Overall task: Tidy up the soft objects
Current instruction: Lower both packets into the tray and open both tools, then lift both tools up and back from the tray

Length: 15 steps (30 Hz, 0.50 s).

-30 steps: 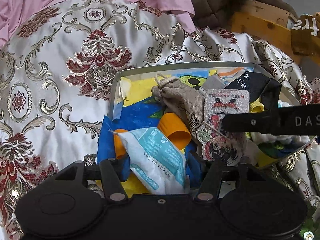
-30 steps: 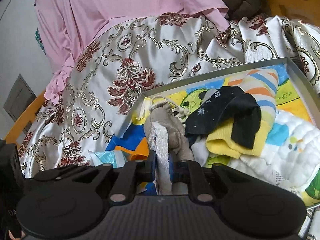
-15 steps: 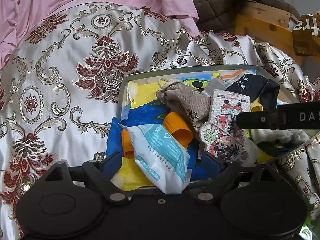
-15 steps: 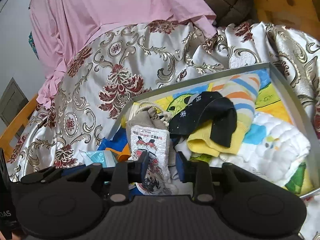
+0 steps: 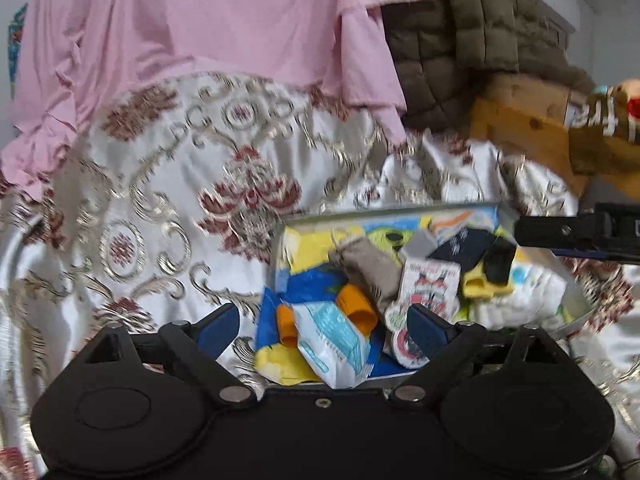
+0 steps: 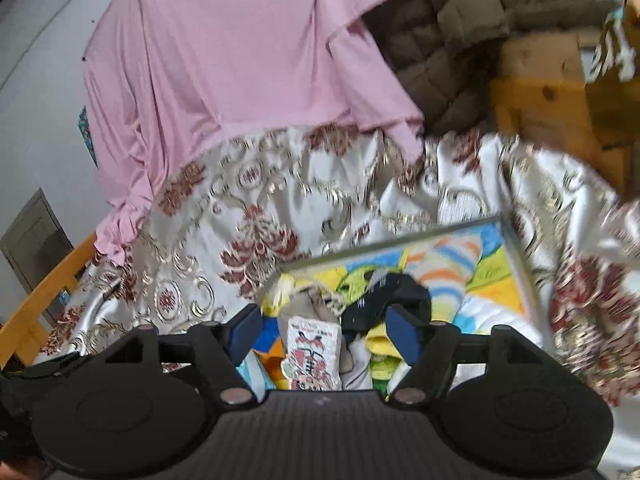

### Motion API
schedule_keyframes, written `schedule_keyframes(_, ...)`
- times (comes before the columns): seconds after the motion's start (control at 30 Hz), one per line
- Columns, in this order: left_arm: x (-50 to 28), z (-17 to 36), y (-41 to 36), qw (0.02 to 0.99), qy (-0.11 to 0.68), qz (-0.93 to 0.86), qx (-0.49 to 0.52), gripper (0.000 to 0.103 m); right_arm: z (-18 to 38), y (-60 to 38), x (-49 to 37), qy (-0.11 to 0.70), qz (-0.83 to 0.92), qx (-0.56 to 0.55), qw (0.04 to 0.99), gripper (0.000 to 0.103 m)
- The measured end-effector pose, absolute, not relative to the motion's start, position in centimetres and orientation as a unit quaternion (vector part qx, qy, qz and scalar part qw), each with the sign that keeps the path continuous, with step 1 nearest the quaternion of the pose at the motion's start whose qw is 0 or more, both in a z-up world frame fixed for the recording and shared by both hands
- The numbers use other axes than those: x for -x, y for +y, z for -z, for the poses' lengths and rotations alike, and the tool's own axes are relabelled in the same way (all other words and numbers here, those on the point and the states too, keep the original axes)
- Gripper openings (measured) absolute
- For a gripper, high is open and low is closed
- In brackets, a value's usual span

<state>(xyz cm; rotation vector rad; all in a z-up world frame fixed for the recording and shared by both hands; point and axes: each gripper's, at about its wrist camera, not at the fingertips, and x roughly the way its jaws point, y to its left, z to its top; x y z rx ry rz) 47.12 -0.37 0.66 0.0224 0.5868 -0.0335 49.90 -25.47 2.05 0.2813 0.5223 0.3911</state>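
Observation:
A grey tray [image 5: 400, 210] with a colourful lining lies on the brocade cover. It holds a white and teal packet [image 5: 332, 340], an orange piece [image 5: 356, 308], a beige drawstring pouch [image 5: 372, 268], a cartoon-printed pack [image 5: 430, 284], black and yellow socks [image 5: 484, 276] and a white quilted cloth [image 5: 532, 292]. My left gripper [image 5: 323, 330] hovers above the tray's near end. Its jaws are opening, and the packet lies loose below them. My right gripper [image 6: 324, 334] is also opening. The cartoon pack [image 6: 314, 356] rests in the tray [image 6: 400, 240] between its fingers, untouched.
The silver and red brocade cover [image 5: 140, 220] spreads to the left. Behind it lie a pink cloth [image 5: 200, 40] and a brown quilted jacket [image 5: 480, 40]. A wooden frame [image 5: 520, 128] and a plush toy [image 5: 604, 132] stand at the right, and a wooden rail [image 6: 40, 304] at the far left.
Both grippers have opened wide. The left let go of the teal packet and the right let go of the cartoon pack. Both have risen and drawn back from the tray.

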Motion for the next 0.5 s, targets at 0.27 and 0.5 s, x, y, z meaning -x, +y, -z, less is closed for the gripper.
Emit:
schedule_keyframes(0.27,-42.0,-5.5,-0.8,0.971,0.237,0.005,0.014,0.099,-5.1,-26.8,-44.8,0.212,-0.186,-0.132,0.950,0.086)
schedule_keyframes(0.5,-37.3,-8.0,-1.9,0.978,0.207,-0.001,0.022,0.100,-7.0,-27.8,-39.9,0.181,-0.186,-0.127,0.957,0.093)
